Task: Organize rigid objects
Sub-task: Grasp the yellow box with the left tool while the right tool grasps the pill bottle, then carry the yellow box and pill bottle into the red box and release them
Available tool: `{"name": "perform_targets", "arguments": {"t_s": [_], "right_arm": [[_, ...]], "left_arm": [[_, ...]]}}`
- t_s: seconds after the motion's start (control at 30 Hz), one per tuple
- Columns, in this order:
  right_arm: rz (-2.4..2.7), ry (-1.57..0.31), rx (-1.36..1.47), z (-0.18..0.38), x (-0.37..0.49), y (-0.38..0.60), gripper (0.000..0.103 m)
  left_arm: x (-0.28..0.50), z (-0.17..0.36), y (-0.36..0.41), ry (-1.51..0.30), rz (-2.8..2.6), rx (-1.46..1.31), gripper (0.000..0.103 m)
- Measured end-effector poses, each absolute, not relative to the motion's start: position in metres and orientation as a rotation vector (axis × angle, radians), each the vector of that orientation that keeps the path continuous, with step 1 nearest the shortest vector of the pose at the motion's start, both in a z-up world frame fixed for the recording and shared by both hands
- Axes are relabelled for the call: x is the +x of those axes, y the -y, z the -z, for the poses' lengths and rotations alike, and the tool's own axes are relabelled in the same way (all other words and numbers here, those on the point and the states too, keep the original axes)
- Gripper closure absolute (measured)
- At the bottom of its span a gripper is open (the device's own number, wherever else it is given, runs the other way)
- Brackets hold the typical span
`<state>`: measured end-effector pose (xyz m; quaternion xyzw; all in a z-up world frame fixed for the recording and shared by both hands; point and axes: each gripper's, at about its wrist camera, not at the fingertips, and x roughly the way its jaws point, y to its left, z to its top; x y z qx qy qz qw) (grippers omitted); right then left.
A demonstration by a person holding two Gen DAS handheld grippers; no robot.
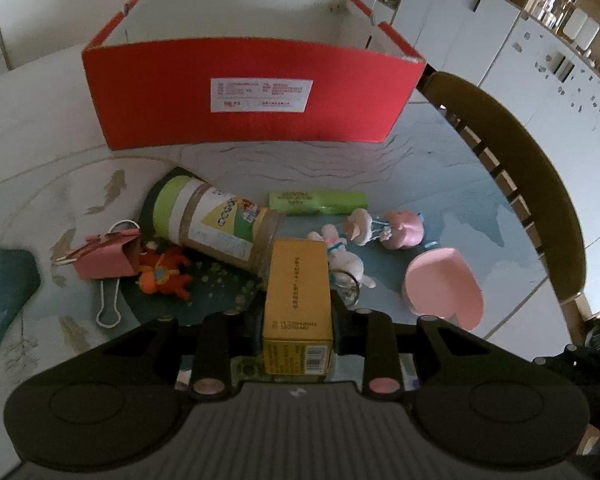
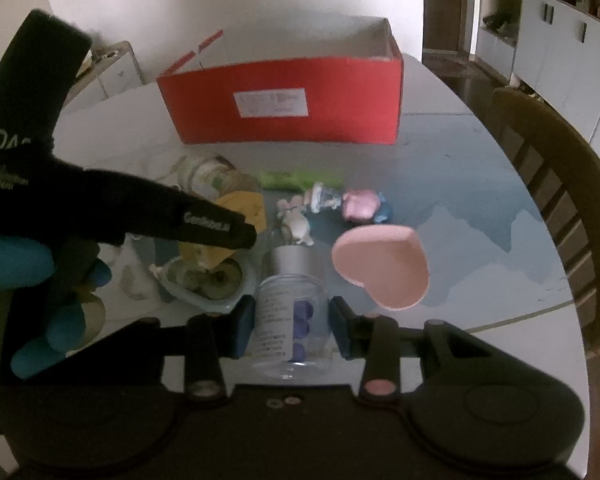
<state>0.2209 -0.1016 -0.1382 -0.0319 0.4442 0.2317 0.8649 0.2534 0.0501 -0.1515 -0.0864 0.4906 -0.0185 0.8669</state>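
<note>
Up at twelve o'clock sits the red box [image 1: 252,92]; left gripper [image 1: 298,316] clamps the yellow carton [image 1: 298,300], right gripper [image 2: 292,320] the pill bottle [image 2: 292,316]. I'd lift both straight and level.

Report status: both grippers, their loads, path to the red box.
Left gripper shut on yellow carton. Right gripper shut on clear bottle. Red box ahead, toys between.

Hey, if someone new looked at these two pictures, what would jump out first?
The open red box at the back of the table dominates both views. Nearer, the left gripper is shut on a yellow carton, and the right gripper on a clear bottle holding purple pieces, beside a pink heart dish.
</note>
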Motion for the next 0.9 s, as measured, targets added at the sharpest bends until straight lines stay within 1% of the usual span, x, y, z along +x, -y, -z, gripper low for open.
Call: {"name": "perform_targets", "arguments": {"t_s": [0.5,0.9], "right_arm": [[-0.494,-0.828,-0.036,0.066,0.211,0.12,0.064],[-0.491,-0.803,0.004,0.018,0.239,0.126,0.064]], "left_arm": [[0.216,0.095,-0.057,-0.948,0.06,-0.197,0.074],[0.213,0.034,-0.058,-0.88,0.054,-0.158,0.074]]}}
